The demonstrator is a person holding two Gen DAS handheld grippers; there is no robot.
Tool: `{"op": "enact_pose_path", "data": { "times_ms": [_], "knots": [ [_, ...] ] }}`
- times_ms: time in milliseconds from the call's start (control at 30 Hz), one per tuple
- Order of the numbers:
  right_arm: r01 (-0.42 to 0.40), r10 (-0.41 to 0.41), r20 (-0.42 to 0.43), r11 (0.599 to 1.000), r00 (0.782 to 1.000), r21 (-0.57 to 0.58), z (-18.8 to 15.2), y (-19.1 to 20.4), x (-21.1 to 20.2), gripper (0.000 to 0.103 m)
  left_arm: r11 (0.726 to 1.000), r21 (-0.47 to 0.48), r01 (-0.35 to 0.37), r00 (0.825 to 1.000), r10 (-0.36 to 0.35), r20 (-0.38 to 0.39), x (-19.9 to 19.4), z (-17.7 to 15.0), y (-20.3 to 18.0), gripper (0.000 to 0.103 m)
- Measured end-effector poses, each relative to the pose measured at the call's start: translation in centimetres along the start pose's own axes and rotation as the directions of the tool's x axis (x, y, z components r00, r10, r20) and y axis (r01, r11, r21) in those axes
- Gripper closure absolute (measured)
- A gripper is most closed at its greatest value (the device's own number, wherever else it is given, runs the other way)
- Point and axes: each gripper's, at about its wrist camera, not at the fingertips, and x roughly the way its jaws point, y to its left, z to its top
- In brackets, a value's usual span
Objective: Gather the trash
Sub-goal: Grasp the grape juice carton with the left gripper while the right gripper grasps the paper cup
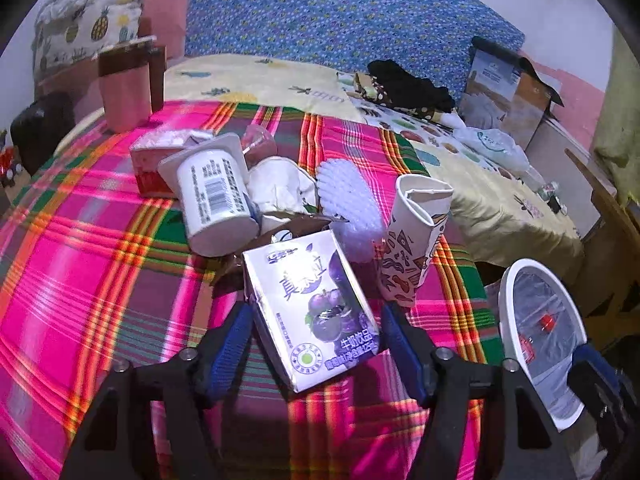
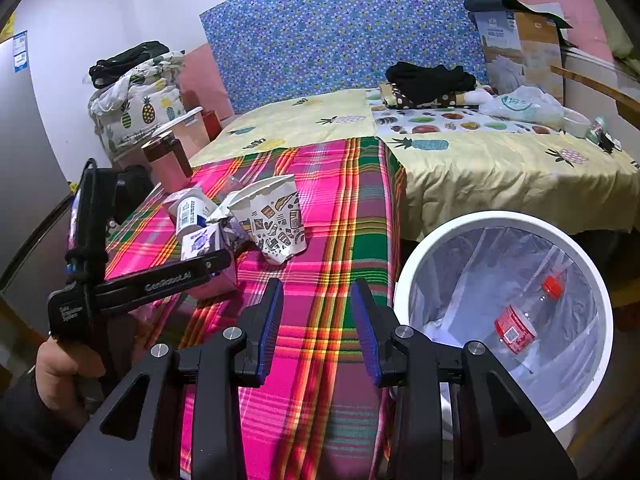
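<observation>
Two black grippers with blue ribbed pads work over a table draped in a pink, green and orange plaid cloth (image 2: 332, 216). The left gripper (image 1: 316, 332) stands wide apart around a purple-and-white cardboard milk-drink carton (image 1: 316, 308); whether the pads touch its sides cannot be told. The carton is a glossy rectangular box printed with dark plums and Chinese characters, among them "牛奶饮品" low on its face, with a round green seal at the bottom corner. Seen from the right wrist, the left gripper's black arm carries the white lettering "GenRoboLAI"; smaller print on its handle is too blurred to read.

Just behind the carton lies a white cylindrical plastic cup (image 1: 216, 200) on its side, with a barcode and fine black print facing up. Behind that cup is a red-and-white box (image 1: 156, 160), and to its right crumpled white paper (image 1: 280, 188) and a translucent ridged plastic piece (image 1: 348, 196). To the right of the carton stands a dented paper cup with brown, orange and black doodle shapes (image 1: 416, 244), its rim folded in.

The right gripper (image 2: 316, 332) hangs over bare plaid cloth at the table's near edge, its jaws apart with nothing between them. Just beside the table on the right stands a round white plastic bin (image 2: 404, 280) lined with a clear bag; inside lies a clear plastic bottle with a red cap and red label (image 2: 520, 324).
</observation>
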Motion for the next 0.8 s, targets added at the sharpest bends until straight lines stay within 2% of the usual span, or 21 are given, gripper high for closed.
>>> {"op": "enact_pose_path", "data": {
  "times_ms": [300, 600, 633, 667, 700, 800],
  "knots": [
    [-0.043, 0.043, -0.011, 0.998, 0.999, -0.052, 0.7, 1.7, 1.4, 0.066, 0.999, 0.047, -0.009, 1.000, 0.008, 0.020, -2.3, -0.8, 1.7, 0.041],
    [-0.065, 0.060, -0.047, 0.991, 0.997, -0.116, 1.8, 3.9, 4.4, 0.066, 1.000, 0.025, 0.004, 0.999, -0.006, 0.051, -4.1, -0.4, 4.0, 0.043],
    [-0.067, 0.061, -0.051, 0.990, 0.997, -0.125, 1.8, 4.1, 4.8, 0.066, 1.000, 0.022, 0.006, 0.999, -0.007, 0.053, -4.2, -0.3, 4.3, 0.046],
    [-0.067, 0.060, -0.055, 0.989, 0.997, -0.134, 1.9, 4.3, 5.1, 0.066, 1.000, 0.020, 0.007, 0.999, -0.008, 0.053, -4.2, -0.2, 4.4, 0.058],
    [-0.066, 0.058, -0.062, 0.988, 0.996, -0.143, 2.0, 4.5, 5.5, 0.067, 1.000, 0.022, 0.007, 0.999, -0.008, 0.044, -4.1, -0.1, 4.5, 0.080],
    [-0.069, 0.056, -0.081, 0.985, 0.995, -0.159, 2.2, 4.9, 6.8, 0.067, 1.000, 0.024, 0.014, 0.999, -0.014, 0.030, -3.6, 0.0, 4.9, 0.080]
  ]
}}
